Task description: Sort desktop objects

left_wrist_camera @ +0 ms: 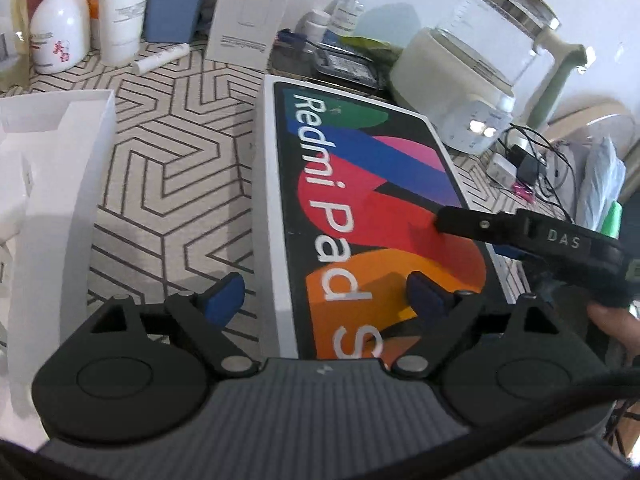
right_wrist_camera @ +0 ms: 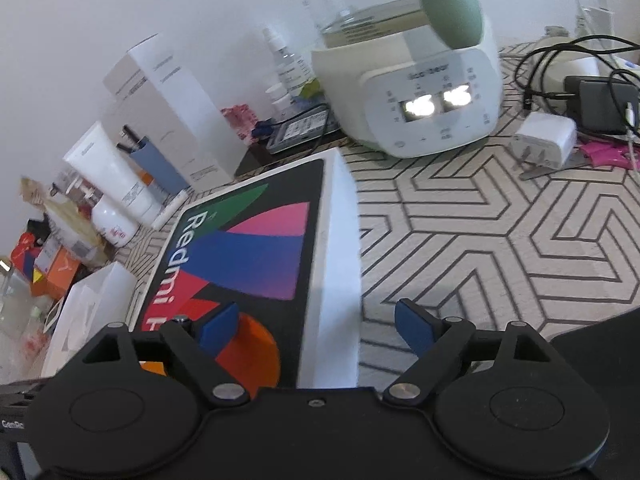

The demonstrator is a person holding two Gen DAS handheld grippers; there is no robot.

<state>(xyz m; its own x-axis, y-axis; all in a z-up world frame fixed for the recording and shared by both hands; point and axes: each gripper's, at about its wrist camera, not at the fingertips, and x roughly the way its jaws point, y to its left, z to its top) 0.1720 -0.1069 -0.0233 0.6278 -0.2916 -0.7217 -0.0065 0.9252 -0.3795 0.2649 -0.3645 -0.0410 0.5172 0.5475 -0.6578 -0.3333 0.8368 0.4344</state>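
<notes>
A flat Redmi Pad box [left_wrist_camera: 360, 208] with a colourful printed lid lies on the patterned tabletop. My left gripper [left_wrist_camera: 326, 300] is open over the box's near left edge, one blue pad off the box, one above its lid. My right gripper [right_wrist_camera: 320, 328] is open and straddles the box's [right_wrist_camera: 256, 248] right long edge, left pad over the lid, right pad over the table. The right gripper's arm also shows at the right of the left wrist view [left_wrist_camera: 532, 236].
A glass kettle on a white base [left_wrist_camera: 480, 64] [right_wrist_camera: 420, 92] stands behind the box. A white open box [left_wrist_camera: 52, 184] sits left. Bottles, tubes and a tall white carton [left_wrist_camera: 248, 12] line the back. A charger and cables [right_wrist_camera: 568, 120] lie right.
</notes>
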